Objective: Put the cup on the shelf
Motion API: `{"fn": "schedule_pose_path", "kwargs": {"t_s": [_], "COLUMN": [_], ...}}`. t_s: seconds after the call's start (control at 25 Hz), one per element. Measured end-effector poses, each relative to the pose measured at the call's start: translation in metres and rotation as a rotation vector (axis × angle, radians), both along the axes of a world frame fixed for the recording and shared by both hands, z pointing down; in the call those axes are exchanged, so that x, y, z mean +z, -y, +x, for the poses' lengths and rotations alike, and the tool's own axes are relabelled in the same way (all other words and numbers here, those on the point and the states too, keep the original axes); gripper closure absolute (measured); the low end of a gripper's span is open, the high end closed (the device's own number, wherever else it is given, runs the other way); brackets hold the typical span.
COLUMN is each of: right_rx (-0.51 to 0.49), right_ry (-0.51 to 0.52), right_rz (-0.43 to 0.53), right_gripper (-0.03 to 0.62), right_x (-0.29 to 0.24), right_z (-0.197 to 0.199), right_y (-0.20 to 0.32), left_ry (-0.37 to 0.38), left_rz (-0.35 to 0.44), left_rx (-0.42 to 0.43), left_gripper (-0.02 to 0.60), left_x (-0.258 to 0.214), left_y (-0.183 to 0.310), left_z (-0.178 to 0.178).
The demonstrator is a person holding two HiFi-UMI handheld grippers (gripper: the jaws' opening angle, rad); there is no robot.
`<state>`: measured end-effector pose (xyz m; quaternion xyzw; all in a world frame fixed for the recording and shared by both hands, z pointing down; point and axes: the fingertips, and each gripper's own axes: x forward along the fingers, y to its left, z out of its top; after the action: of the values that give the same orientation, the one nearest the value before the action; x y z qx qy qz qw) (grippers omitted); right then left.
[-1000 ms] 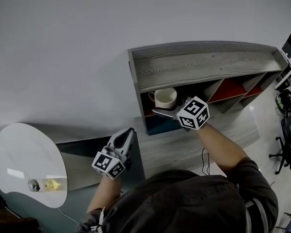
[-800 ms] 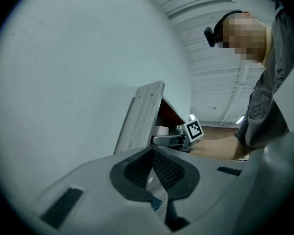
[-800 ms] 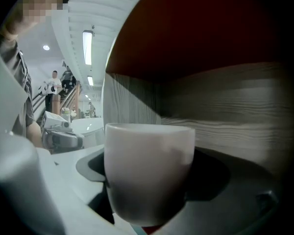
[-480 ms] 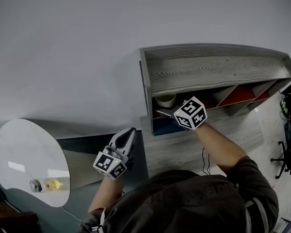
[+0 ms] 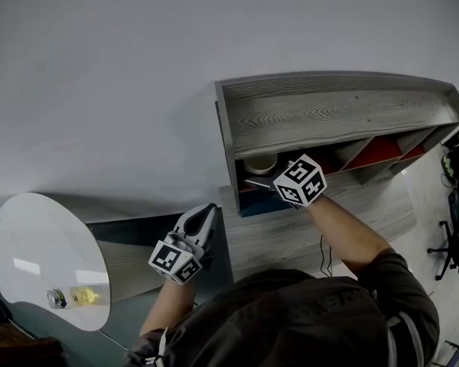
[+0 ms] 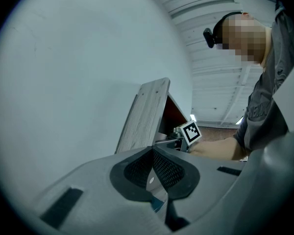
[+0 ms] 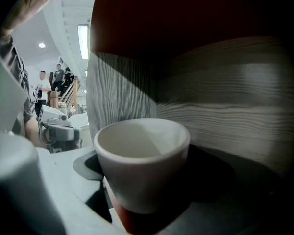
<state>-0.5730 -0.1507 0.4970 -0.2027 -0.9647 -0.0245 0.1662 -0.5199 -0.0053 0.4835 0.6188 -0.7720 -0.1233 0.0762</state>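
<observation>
A cream cup (image 5: pixel 261 162) stands inside the leftmost compartment of the grey wooden shelf (image 5: pixel 329 109), mostly hidden under its top board. My right gripper (image 5: pixel 258 177) reaches into that compartment with the cup between its jaws. In the right gripper view the cup (image 7: pixel 142 155) sits upright on the red compartment floor against the wooden wall (image 7: pixel 225 106); the jaws are opening, and the dark pads (image 7: pixel 85 164) stand just off its sides. My left gripper (image 5: pixel 206 210) hangs low, left of the shelf, shut with nothing in it (image 6: pixel 153 151).
A round white table (image 5: pixel 38 243) at the lower left carries a small yellow bottle (image 5: pixel 73 297). A grey wood-grain ledge (image 5: pixel 291 232) runs below the shelf. An office chair (image 5: pixel 455 243) stands at the far right. People stand far off (image 7: pixel 41 89).
The cup has gone deeper into the shelf compartment with my right gripper, so less of it shows. The left gripper has barely moved.
</observation>
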Motion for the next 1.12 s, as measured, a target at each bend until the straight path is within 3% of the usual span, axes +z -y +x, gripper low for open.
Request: {"fn": "schedule_pose_path", "kwargs": {"t_s": [0.36, 0.64, 0.84, 1.12], "right_rx": [0.049, 0.138, 0.230, 0.434], "right_ry": [0.081, 0.124, 0.163, 0.217], "right_rz": [-0.036, -0.050, -0.045, -0.041], "right_gripper": [0.088, 0.094, 0.196, 0.346], "right_x": [-0.024, -0.048, -0.058, -0.072], "right_z": [0.029, 0.088, 0.150, 0.260], "right_y": [0.030, 0.063, 0.102, 0.160], "left_ry": [-0.011, -0.007, -0.009, 0.012], "left_rz": [-0.003, -0.001, 0.009, 0.013], "left_rx": [0.093, 0.258, 0.412, 0.634], "left_gripper": [0.577, 0.577, 0.577, 0.577], "left_x": [0.004, -0.005, -0.006, -0.012], "left_y": [0.036, 0.077, 0.127, 0.196], "left_z": [0.029, 0.074, 0.121, 0.200]}}
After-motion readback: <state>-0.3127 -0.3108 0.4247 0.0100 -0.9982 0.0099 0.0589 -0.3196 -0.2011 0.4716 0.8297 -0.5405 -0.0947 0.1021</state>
